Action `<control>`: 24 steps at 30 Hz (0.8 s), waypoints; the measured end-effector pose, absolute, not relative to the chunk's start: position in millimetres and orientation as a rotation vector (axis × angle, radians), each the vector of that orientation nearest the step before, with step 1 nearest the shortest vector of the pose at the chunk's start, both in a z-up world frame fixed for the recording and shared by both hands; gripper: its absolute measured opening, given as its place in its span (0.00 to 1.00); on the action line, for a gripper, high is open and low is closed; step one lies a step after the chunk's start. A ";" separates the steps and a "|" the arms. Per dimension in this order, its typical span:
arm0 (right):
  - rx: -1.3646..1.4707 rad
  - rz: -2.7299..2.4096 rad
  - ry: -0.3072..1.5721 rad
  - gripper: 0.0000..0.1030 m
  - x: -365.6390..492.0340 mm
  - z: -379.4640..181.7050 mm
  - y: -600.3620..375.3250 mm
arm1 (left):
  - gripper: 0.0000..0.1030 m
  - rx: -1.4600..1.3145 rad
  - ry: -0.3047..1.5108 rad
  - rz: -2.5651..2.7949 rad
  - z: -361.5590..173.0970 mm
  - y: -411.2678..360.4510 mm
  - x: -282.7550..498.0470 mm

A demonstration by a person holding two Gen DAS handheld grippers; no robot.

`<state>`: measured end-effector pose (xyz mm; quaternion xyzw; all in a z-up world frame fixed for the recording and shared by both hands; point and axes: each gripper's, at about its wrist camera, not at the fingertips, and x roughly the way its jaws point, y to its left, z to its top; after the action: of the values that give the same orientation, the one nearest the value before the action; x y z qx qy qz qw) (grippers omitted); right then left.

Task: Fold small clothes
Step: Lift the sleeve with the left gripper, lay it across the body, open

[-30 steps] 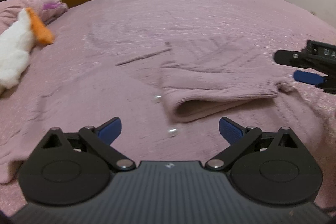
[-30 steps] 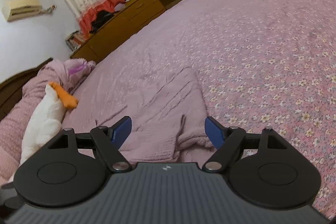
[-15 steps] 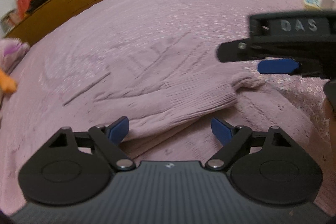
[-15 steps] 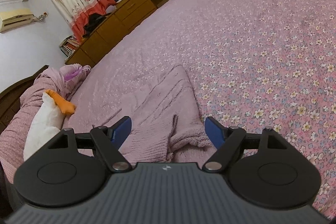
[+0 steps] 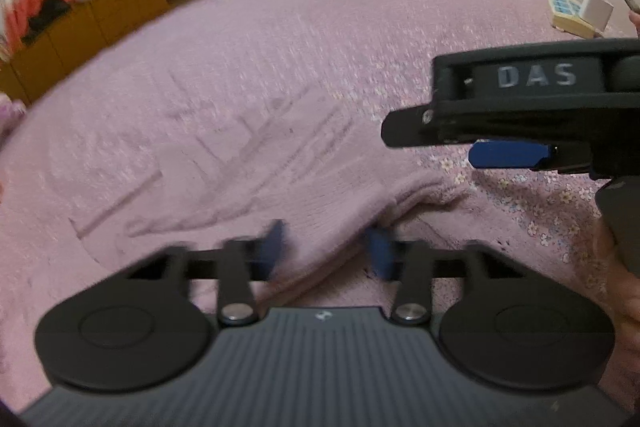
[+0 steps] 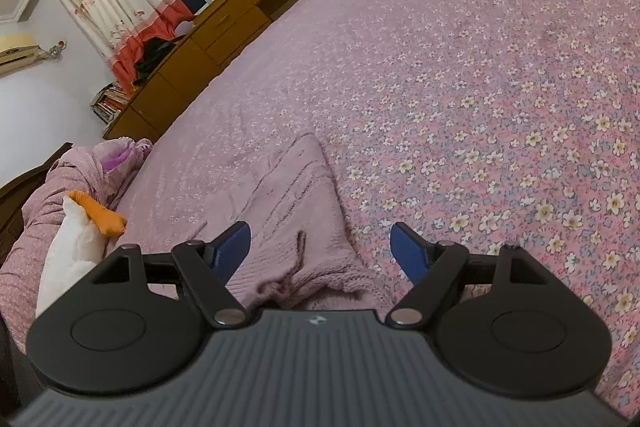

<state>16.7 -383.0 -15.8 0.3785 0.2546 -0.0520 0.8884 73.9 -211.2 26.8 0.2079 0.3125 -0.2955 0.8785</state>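
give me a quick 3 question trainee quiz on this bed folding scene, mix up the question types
1. True or false: the right gripper has its jaws shut tight on the pink knit garment.
2. Multiple choice: what lies between the blue pads of the left gripper? A) the white charger B) the hem edge of the pink knit garment C) the orange and white plush toy
3. Short answer: what is the pattern on the bedspread?

Key:
1. False. Its jaws stand wide apart, with the garment's edge below them.
2. B. The jaws have just been closing, with the hem between them.
3. Small flowers on pink.
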 end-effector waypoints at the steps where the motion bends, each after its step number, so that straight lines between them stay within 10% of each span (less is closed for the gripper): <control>1: 0.786 -0.110 0.528 0.80 16.0 -14.7 -382.2 | 0.27 0.421 0.686 -0.631 26.0 -210.5 78.7; 7: 0.801 -0.114 0.535 0.80 17.5 -16.2 -384.4 | 0.09 0.332 0.725 -0.587 36.5 -200.3 95.1; 24: 0.737 -0.119 0.543 0.80 22.3 -14.3 -376.2 | 0.08 0.080 0.539 -0.227 108.6 -93.4 123.5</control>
<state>22.3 -376.2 -14.3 0.3558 0.2622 -0.0575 0.8952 123.5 -93.4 108.6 0.0393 0.2657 -0.1120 0.9567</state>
